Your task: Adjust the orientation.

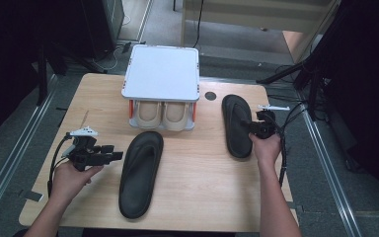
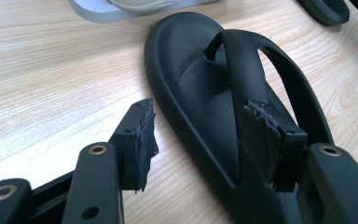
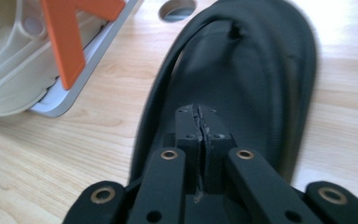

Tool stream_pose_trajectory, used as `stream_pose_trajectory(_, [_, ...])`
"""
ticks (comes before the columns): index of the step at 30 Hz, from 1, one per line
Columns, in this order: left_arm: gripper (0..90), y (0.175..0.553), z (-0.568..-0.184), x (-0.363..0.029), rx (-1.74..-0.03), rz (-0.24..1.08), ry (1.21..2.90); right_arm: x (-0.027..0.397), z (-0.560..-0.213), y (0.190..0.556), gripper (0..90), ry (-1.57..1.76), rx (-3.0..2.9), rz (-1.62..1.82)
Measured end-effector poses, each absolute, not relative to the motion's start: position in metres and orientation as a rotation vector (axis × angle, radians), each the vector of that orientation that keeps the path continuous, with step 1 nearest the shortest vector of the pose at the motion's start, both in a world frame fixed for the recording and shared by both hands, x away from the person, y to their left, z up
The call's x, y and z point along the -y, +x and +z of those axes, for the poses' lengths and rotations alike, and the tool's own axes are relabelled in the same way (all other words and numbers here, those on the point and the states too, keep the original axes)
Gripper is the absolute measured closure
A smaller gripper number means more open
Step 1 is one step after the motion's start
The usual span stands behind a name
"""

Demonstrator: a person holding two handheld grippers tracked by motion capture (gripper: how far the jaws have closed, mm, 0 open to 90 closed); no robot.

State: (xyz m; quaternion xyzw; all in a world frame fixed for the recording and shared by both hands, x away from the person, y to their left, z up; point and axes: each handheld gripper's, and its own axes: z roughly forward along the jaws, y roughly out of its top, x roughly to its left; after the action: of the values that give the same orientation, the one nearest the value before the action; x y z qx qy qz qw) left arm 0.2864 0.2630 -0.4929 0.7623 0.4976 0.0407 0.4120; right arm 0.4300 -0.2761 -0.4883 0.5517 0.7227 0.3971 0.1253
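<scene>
Wood table, centre frame: left gripper (image 1: 109,157) jaws apart beside left sandal (image 1: 140,173); right gripper (image 1: 253,128) jaws together over right sandal (image 1: 237,126), nothing clamped. Risk: closing left jaws may miss strap, shoving sandal.

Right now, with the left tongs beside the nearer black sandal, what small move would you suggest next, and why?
Probably close the left tongs on the sandal's strap. Their jaws stand open, one pad already against the strap and the other over bare table beside the black sandal. The right tongs are shut above the other sandal, so a hold there is uncertain.
</scene>
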Motion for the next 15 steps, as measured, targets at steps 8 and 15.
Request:
stream_pose_trajectory(8, [44.7,0.280,-0.494,-0.267,-1.272,0.115,1.915,0.297,-0.483,0.434,76.9,1.621,-2.024,1.149])
stream_pose_trajectory(15, [44.4,0.273,-0.497,-0.272,-1.300,0.128,1.906,0.304,-0.495,0.446,70.0,1.681,-1.995,1.107])
